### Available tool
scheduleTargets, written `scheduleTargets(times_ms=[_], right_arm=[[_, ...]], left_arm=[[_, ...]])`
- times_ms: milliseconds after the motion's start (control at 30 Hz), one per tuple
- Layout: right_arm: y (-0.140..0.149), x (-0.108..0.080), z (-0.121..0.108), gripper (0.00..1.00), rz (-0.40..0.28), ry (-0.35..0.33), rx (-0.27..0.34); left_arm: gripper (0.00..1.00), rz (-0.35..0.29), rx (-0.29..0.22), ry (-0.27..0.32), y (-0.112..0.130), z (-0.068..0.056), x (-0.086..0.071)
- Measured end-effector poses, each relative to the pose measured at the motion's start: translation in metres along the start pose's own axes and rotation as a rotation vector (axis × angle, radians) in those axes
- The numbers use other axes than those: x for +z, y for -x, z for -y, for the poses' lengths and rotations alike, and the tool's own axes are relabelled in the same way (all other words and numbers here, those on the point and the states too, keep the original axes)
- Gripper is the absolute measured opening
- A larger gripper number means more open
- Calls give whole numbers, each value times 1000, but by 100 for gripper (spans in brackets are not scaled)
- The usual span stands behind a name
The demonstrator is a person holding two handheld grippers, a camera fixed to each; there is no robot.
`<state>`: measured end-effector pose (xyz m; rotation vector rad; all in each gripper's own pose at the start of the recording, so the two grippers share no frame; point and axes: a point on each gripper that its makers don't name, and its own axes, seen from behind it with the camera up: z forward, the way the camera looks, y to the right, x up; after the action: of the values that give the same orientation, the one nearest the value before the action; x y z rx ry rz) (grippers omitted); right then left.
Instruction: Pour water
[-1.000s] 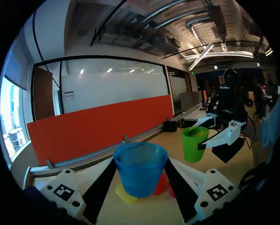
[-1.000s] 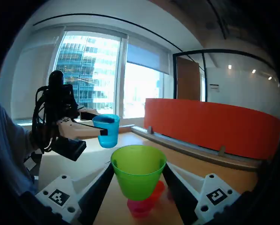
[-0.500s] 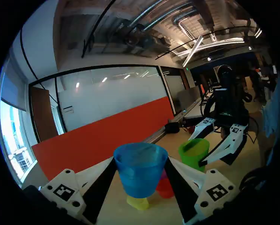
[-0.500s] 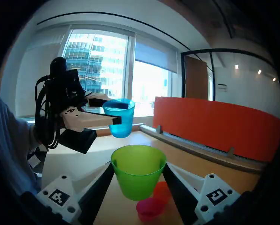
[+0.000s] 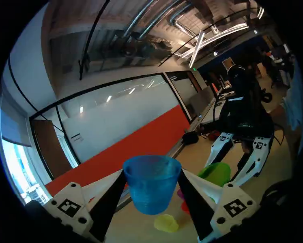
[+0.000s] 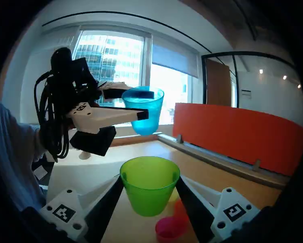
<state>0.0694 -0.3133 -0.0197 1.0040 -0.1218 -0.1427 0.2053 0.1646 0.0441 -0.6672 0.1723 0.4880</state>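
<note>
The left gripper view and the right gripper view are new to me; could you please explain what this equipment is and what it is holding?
There is no robot here. A person holds a two-finger tool in each hand, and a fisheye camera rides on each tool, looking forward along its fingers. In the left gripper view, the left gripper clamps a blue cup between its fingers. In the right gripper view, the right gripper clamps a green cup the same way. Each view also shows the other tool farther off. Seen from the right one, the blue cup is held higher than the green cup and beyond it. On the table below are small cups: a yellow cup, a pink cup and an orange cup. No water stream is visible.
</note>
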Motion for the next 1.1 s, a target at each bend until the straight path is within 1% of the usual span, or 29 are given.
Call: scheduleTargets(times_ms=[267,467,667,867,1100], right_arm=[[2,4,4,91,8,-10,-7],[0,5,6,91,7,-16,-13],[0,5,6,91,6,-16,-17],[-3,4,3,91,0,-12,-16],[-7,4,2,90,-7,-11,-20]], left_arm=[[86,-17,117,-1,-22,-1,3],[85,-20,195,-7,-34,-1,5],[86,-21,277,-16,-42,-4,7],[86,-22,346,-18,-48,-7,9],[86,-16,431,-20,-52,-7,12]])
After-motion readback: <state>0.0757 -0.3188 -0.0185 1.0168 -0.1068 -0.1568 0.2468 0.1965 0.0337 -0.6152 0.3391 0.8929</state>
